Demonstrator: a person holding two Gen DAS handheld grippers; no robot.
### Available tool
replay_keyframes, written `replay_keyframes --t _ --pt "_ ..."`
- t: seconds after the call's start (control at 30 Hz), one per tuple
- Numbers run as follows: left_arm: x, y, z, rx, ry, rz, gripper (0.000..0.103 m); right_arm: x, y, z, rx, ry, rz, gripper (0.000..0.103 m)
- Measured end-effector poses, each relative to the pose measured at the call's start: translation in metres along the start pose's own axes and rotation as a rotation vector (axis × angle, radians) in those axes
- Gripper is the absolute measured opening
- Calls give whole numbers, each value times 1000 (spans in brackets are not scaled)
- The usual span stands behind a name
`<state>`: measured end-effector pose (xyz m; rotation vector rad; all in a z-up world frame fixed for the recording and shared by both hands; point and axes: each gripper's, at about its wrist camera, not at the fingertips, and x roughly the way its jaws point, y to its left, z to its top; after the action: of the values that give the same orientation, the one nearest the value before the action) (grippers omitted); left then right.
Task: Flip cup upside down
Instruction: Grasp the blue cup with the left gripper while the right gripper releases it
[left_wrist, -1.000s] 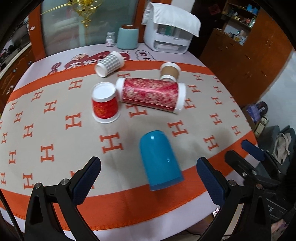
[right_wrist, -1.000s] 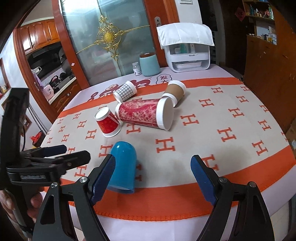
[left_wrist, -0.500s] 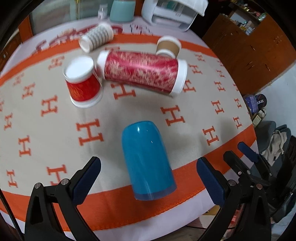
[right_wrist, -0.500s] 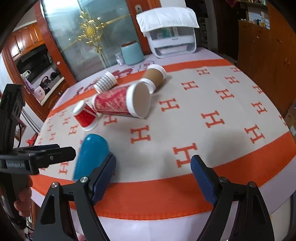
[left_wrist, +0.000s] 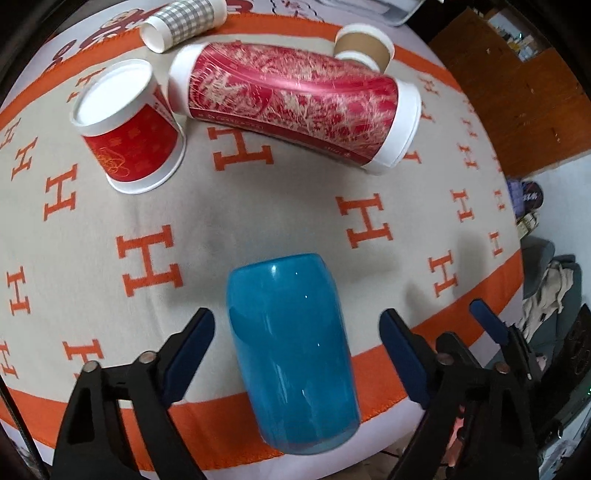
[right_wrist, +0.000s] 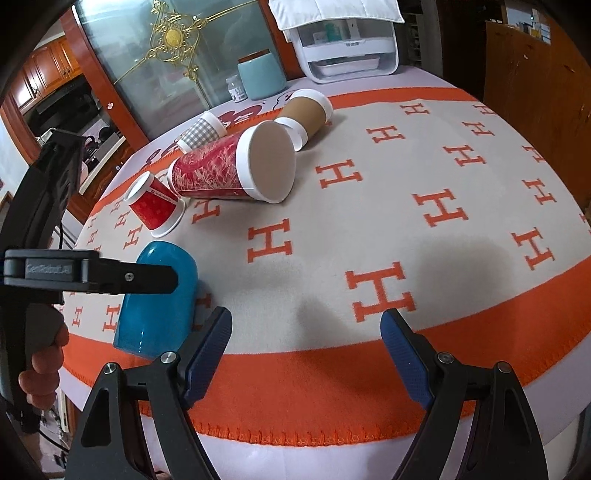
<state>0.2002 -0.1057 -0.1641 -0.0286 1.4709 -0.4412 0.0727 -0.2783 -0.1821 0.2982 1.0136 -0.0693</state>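
Observation:
A glossy blue cup (left_wrist: 291, 350) lies on its side near the table's front edge, its closed end pointing away. My left gripper (left_wrist: 297, 341) is open, one finger on each side of the cup, not touching it. In the right wrist view the blue cup (right_wrist: 159, 302) shows at the left, partly hidden by the left gripper's finger (right_wrist: 110, 275). My right gripper (right_wrist: 306, 347) is open and empty above the orange border, to the right of the cup.
A small red paper cup (left_wrist: 127, 129) stands upside down. A large red patterned cup (left_wrist: 295, 99), a checked cup (left_wrist: 184, 22) and a brown cup (left_wrist: 364, 46) lie on their sides farther back. A white appliance (right_wrist: 343, 40) and a teal canister (right_wrist: 262, 75) stand at the far edge.
My left gripper has moved forward and down so that its fingers now flank the blue cup. My right gripper has shifted slightly to the right. The cups have not moved.

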Motion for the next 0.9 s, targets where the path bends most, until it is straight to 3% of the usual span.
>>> replay_keyframes --t 0.17,0.43,0.63,0.9 --pt "14 -5 3 33 74 41 66 7 0 2 1 11 10 85" --pt "16 -6 -1 51 89 22 65 15 6 1 3 23 37 85" --pt "0 -18 -11 87 10 18 64 15 18 -1 -7 27 68 85" --pt "-30 -25 -11 119 -167 42 63 9 26 -1 -15 9 75 85"
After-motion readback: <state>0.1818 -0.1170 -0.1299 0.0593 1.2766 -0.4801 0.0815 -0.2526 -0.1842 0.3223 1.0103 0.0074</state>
